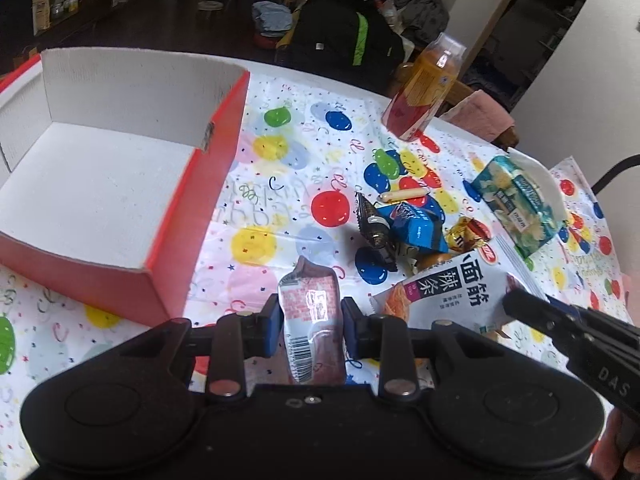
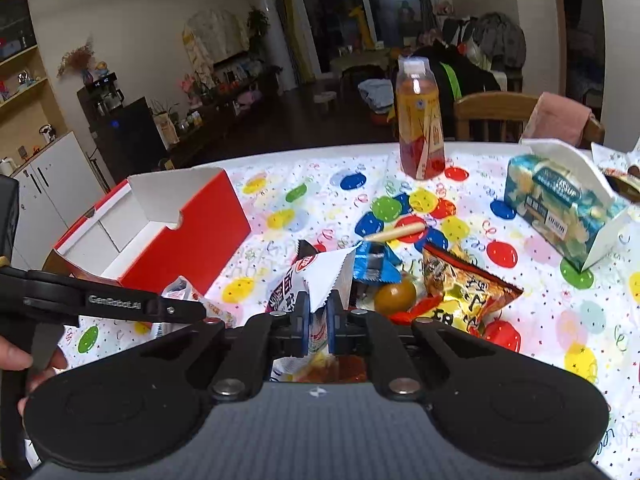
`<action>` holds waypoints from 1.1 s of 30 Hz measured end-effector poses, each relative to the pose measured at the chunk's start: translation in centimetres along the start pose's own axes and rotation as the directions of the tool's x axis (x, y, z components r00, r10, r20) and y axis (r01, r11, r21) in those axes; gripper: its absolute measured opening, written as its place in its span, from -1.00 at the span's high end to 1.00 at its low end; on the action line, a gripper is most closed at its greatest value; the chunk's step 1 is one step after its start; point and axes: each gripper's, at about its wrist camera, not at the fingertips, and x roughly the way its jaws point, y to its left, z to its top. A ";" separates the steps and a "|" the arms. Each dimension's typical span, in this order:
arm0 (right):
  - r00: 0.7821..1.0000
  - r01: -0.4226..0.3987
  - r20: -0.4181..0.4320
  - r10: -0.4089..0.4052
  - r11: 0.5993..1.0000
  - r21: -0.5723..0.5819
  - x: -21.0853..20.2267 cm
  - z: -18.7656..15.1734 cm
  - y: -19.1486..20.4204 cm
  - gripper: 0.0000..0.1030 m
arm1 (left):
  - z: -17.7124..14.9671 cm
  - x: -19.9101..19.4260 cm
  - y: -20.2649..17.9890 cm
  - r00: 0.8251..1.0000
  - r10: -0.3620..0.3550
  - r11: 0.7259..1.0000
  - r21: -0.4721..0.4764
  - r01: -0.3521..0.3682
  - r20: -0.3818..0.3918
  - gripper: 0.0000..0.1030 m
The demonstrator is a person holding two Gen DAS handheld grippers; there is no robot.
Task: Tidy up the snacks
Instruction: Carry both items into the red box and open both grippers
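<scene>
L gripper: fingers narrow, clamped on small pink-silver snack pouch, pouch upright btwn blue pads, just right of red box. Box open, white inside.

R gripper: fingers nearly closed, pinching white spicy-strip packet by edge, right of red box. Rest of snack pile lay beyond packet on balloon tablecloth; drink bottle stood farther back.

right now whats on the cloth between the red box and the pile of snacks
Nothing but bare balloon-print tablecloth: in the left wrist view the stretch from the red box to the snack pile holds no loose item.
</scene>
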 end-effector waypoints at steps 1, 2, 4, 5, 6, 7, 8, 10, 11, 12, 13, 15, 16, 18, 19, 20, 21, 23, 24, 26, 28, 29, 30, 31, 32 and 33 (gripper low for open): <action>1.000 0.005 0.005 -0.005 1.000 -0.003 -0.2 0.1 0.4 0.85 | 0.1 -0.5 0.2 1.000 -0.007 1.000 0.006 0.007 0.001 0.46; 1.000 0.010 0.010 -0.009 1.000 -0.008 -0.4 0.2 0.7 0.85 | 0.1 -1.1 0.4 1.000 -0.014 1.000 0.013 0.014 0.004 0.46; 1.000 0.020 0.019 -0.020 1.000 -0.017 -0.9 0.5 1.6 0.86 | 0.4 -2.2 0.8 0.999 -0.031 0.999 0.031 0.030 0.009 0.46; 0.999 0.023 0.025 -0.022 0.999 -0.023 -1.1 0.6 2.0 0.86 | 0.6 -2.8 1.1 0.999 -0.042 0.998 0.037 0.042 0.012 0.46; 0.999 0.026 0.031 -0.026 0.999 -0.032 -1.4 0.8 2.5 0.86 | 0.8 -3.4 1.3 0.998 -0.056 0.998 0.041 0.056 0.014 0.46; 0.999 0.031 0.038 -0.029 0.999 -0.043 -1.8 1.0 3.1 0.86 | 0.9 -4.0 1.6 0.997 -0.069 0.997 0.048 0.069 0.015 0.46; 0.999 0.032 0.043 -0.030 0.998 -0.048 -2.0 1.3 3.5 0.86 | 1.1 -4.6 1.8 0.997 -0.081 0.995 0.055 0.079 0.018 0.46; 0.998 0.031 0.056 -0.028 0.998 -0.053 -2.6 1.9 4.5 0.86 | 1.6 -5.9 2.4 0.995 -0.099 0.993 0.067 0.097 0.024 0.46; 0.998 0.030 0.062 -0.027 0.998 -0.057 -2.7 2.2 5.1 0.86 | 1.9 -6.5 2.6 0.994 -0.107 0.992 0.075 0.105 0.026 0.46; 0.997 0.029 0.070 -0.025 0.998 -0.060 -2.9 2.6 5.7 0.86 | 2.2 -7.0 2.9 0.993 -0.114 0.990 0.083 0.111 0.030 0.46; 0.997 0.027 0.077 -0.022 0.998 -0.063 -3.1 2.9 6.3 0.86 | 2.5 -7.6 3.2 0.992 -0.119 0.989 0.088 0.116 0.033 0.46; 0.996 0.017 0.086 -0.011 0.997 -0.072 -3.2 3.6 7.4 0.86 | 3.2 -8.6 3.9 0.990 -0.134 0.987 0.095 0.129 0.043 0.46; 0.996 0.013 0.090 -0.006 0.997 -0.078 -3.2 4.0 8.1 0.86 | 3.5 -9.1 4.2 0.989 -0.139 0.986 0.099 0.134 0.049 0.46; 0.995 0.006 0.096 0.003 0.996 -0.088 -3.1 4.7 9.3 0.86 | 4.3 -10.0 4.8 0.988 -0.141 0.985 0.112 0.133 0.064 0.46; 0.995 0.000 0.100 0.009 0.996 -0.091 -3.0 5.1 9.9 0.86 | 4.6 -10.5 5.2 0.987 -0.141 0.984 0.117 0.132 0.073 0.46; 0.995 -0.006 0.102 0.015 0.996 -0.094 -2.9 5.5 10.5 0.86 | 5.1 -10.8 5.5 0.987 -0.142 0.984 0.122 0.131 0.080 0.46; 0.994 -0.011 0.104 0.022 0.995 -0.099 -2.7 5.9 11.2 0.86 | 5.5 -11.1 5.9 0.986 -0.140 0.984 0.126 0.129 0.086 0.46; 0.993 -0.020 0.110 0.032 0.994 -0.110 -2.2 6.7 12.5 0.86 | 6.4 -11.6 6.8 0.986 -0.131 0.985 0.130 0.118 0.099 0.46; 0.993 -0.025 0.114 0.038 0.993 -0.117 -2.0 7.1 13.2 0.86 | 6.8 -11.9 7.3 0.987 -0.123 0.986 0.130 0.109 0.106 0.46; 0.991 -0.035 0.120 0.051 0.991 -0.130 -1.4 7.7 14.4 0.86 | 7.4 -12.4 8.2 0.986 -0.108 0.987 0.134 0.091 0.123 0.46; 0.991 -0.048 0.119 0.065 0.989 -0.140 -0.5 8.2 15.5 0.86 | 8.1 -12.7 9.2 0.987 -0.091 0.988 0.133 0.072 0.135 0.46; 0.991 -0.052 0.118 0.069 0.988 -0.145 0.0 8.4 16.1 0.86 | 8.4 -12.8 9.6 0.987 -0.083 0.989 0.133 0.064 0.139 0.46; 0.991 -0.052 0.117 0.070 0.987 -0.149 0.4 8.6 16.7 0.86 | 8.7 -12.9 10.1 0.987 -0.074 0.990 0.131 0.056 0.143 0.46; 0.991 -0.056 0.115 0.074 0.986 -0.155 1.0 8.8 17.3 0.86 | 8.9 -12.9 10.6 0.987 -0.065 0.990 0.131 0.046 0.145 0.46; 0.991 -0.061 0.112 0.079 0.985 -0.160 1.6 9.0 18.0 0.86 | 9.2 -12.9 11.1 0.987 -0.056 0.991 0.130 0.036 0.149 0.46; 0.991 -0.065 0.108 0.084 0.984 -0.164 2.2 9.1 18.5 0.86 | 9.4 -12.8 11.6 0.988 -0.047 0.992 0.127 0.028 0.150 0.46</action>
